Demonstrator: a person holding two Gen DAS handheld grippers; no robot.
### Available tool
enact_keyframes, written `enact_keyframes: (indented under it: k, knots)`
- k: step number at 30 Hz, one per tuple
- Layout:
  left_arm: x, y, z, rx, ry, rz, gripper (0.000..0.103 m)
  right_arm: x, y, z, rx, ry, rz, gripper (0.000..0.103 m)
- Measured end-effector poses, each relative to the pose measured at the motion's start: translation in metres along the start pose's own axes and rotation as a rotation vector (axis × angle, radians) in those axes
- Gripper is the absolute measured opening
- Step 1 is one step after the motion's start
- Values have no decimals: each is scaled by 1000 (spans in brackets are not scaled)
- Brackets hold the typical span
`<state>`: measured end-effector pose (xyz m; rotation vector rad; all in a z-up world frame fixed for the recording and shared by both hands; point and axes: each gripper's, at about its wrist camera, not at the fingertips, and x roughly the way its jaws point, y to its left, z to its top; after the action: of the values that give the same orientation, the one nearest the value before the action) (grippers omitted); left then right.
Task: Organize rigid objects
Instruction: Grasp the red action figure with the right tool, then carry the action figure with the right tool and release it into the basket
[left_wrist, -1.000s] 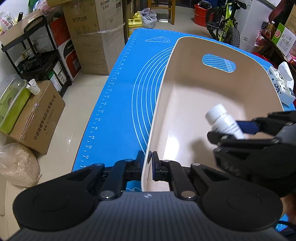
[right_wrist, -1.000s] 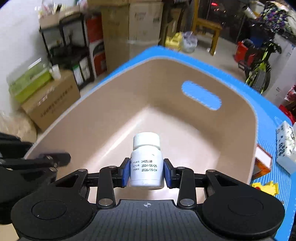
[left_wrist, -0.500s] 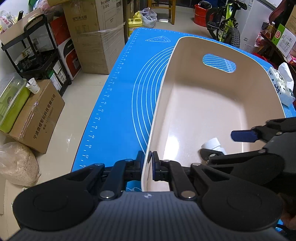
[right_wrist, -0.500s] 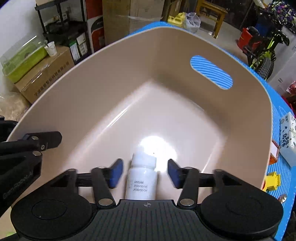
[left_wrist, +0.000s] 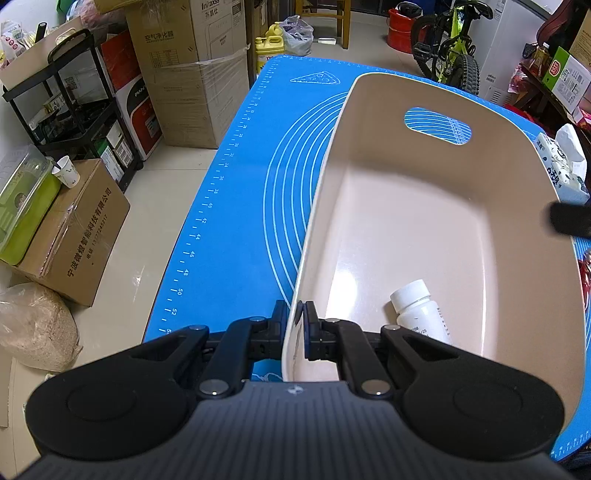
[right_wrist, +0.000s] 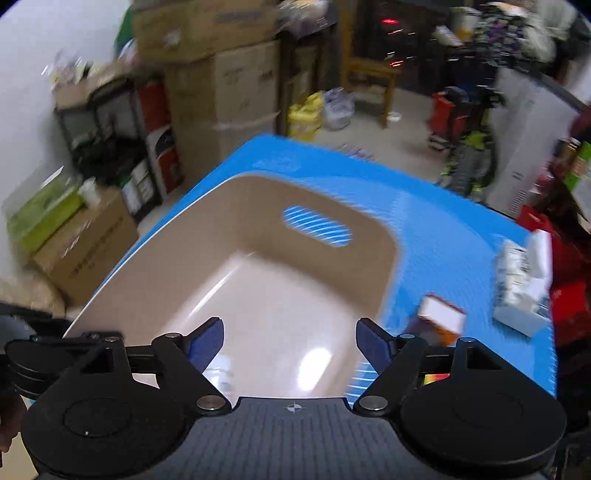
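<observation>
One white bottle (left_wrist: 421, 314) lying inside beige bin (left_wrist: 369, 155); left gripper (left_wrist: 295, 328) clamped on bin wall, right gripper (right_wrist: 290, 341) wide and empty; small boxes (right_wrist: 441, 321) outstanding on blue mat (left_wrist: 236, 221).

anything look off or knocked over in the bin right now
Only the white bottle: it lies on its side on the floor of the beige bin, cap toward the far end. No spill or damage shows. The left gripper clamps the bin's near rim.
</observation>
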<state>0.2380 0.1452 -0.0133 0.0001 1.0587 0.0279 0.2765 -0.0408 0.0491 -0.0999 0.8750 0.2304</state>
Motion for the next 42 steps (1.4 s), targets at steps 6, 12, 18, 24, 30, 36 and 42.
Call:
enact_keyframes:
  k: [6,12,18,24,30,36,42]
  knots:
    - [0,0,0,0,0,1,11,-14,-61,-19,102,-12,-110,84]
    - [-1,0,0,0,0,1,11,0,-113,-53,210,40,-217,84]
    - [0,0,0,1,0,1,11,32,-142,-83,325,122,-249,84]
    - [-1,0,1,1,0,2,11,59,-149,-103,360,175,-277,82]
    - [-1,1,1,1,0,5,11,71,-151,-114,407,176,-264,68]
    - [-2,1,1,2,0,6,11,67,-146,-112,418,145,-205,32]
    - [-2,1,1,2,0,6,11,58,-141,-110,394,109,-217,31]
